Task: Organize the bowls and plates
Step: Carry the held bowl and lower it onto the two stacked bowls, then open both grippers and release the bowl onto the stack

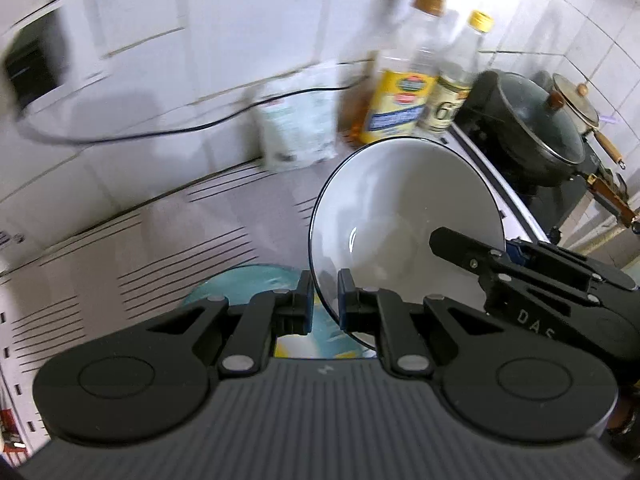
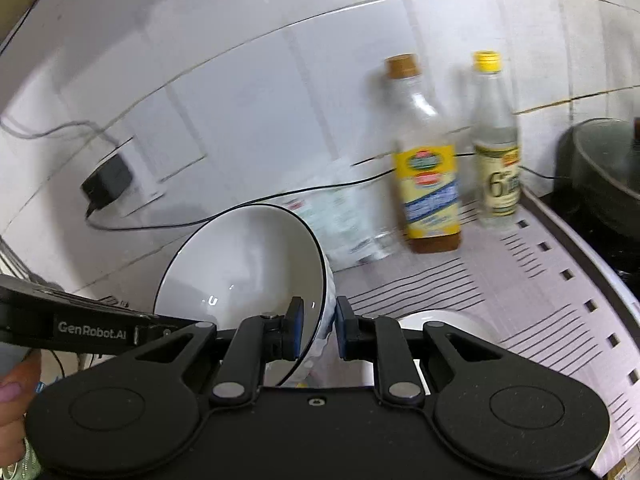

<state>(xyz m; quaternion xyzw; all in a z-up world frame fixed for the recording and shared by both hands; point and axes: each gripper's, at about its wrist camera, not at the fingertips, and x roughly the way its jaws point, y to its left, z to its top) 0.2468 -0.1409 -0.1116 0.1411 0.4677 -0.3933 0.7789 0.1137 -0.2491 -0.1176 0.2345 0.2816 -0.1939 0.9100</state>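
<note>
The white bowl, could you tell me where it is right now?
The white bowl is held by its rim between the left gripper and right gripper, before two bottles.

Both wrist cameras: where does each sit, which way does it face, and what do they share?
Left wrist: on the left gripper, angled down at the counter; its fingers pinch the white bowl rim, and the right gripper enters from the right.
Right wrist: on the right gripper, facing the tiled wall; clamps the bowl's opposite rim; a thumb shows.
Shared: bowl, two bottles, pot.
</note>
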